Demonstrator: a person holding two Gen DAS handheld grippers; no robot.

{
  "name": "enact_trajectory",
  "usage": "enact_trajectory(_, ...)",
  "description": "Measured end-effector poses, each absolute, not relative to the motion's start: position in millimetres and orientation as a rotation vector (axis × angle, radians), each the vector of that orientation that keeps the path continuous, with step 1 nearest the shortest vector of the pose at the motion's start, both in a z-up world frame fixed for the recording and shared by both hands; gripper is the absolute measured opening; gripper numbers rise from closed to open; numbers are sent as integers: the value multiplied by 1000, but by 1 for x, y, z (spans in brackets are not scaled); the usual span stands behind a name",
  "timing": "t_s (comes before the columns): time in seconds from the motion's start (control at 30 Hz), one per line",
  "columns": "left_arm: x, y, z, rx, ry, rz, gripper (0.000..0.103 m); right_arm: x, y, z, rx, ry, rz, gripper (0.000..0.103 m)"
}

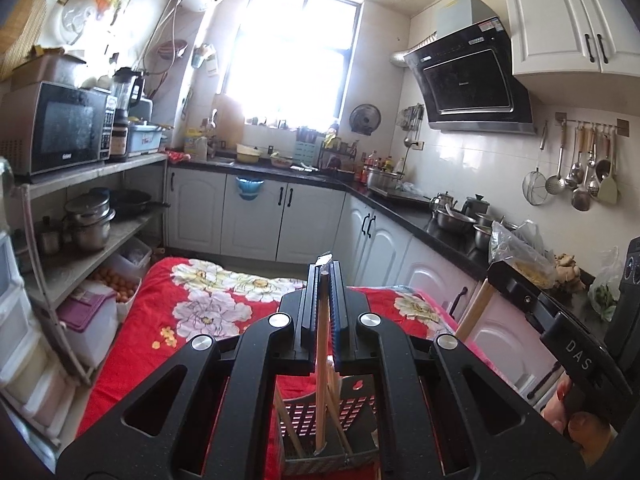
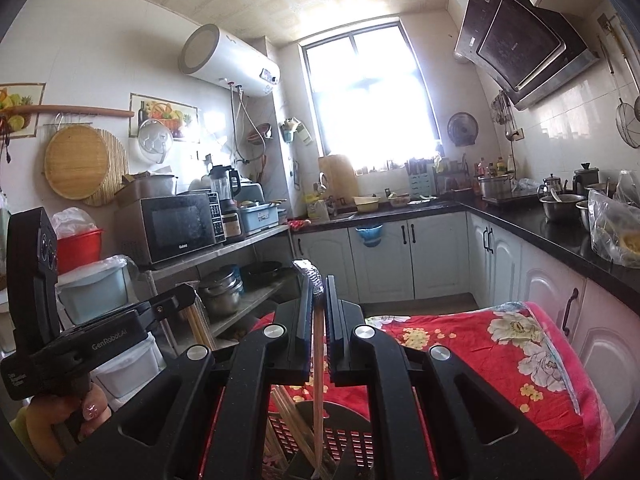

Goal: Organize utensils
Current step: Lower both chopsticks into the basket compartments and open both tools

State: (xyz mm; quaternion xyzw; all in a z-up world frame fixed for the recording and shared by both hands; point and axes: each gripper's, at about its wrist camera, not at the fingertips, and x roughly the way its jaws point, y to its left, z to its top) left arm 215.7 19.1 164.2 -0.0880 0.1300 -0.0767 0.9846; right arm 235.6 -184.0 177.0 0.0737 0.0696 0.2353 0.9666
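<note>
Pale wood right up front: the left gripper point(image 1: 325, 270) has its jaws pinched on a single chopstick point(image 1: 321, 352), which runs down from the fingertips at 12 o'clock to 6 o'clock and ends inside the dark slotted utensil basket point(image 1: 360, 408) at the bottom of the left wrist view. More chopsticks point(image 1: 289, 424) lean in that basket, angled toward 7 o'clock. Over on the other side, the right gripper point(image 2: 319, 280) is clamped on its own chopstick point(image 2: 318, 372), again hanging straight down into the same basket point(image 2: 352, 440), with a loose bundle of sticks point(image 2: 288, 412) resting at 7 o'clock of it. The basket sits on a red floral cloth point(image 1: 192, 304), spreading out past both grippers. In the left wrist view the right-hand tool shows at 4 o'clock. Beyond that, white cabinet doors point(image 1: 256, 220) under a black countertop point(image 1: 424, 216), a microwave point(image 1: 56, 128) on the shelf at 9 o'clock, hanging ladles point(image 1: 576, 172) at 3 o'clock, and a bright window point(image 1: 296, 60) at 12 o'clock.
</note>
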Motion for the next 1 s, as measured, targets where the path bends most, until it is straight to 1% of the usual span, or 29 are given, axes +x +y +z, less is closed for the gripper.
enact_trajectory(0.53,228,20,125,-207,319,-156,3,246,-178,138,121,144,443,6)
enact_trajectory(1.0,230,17,101,-213,369,-157,3,252,-177,114,129,213,427,6)
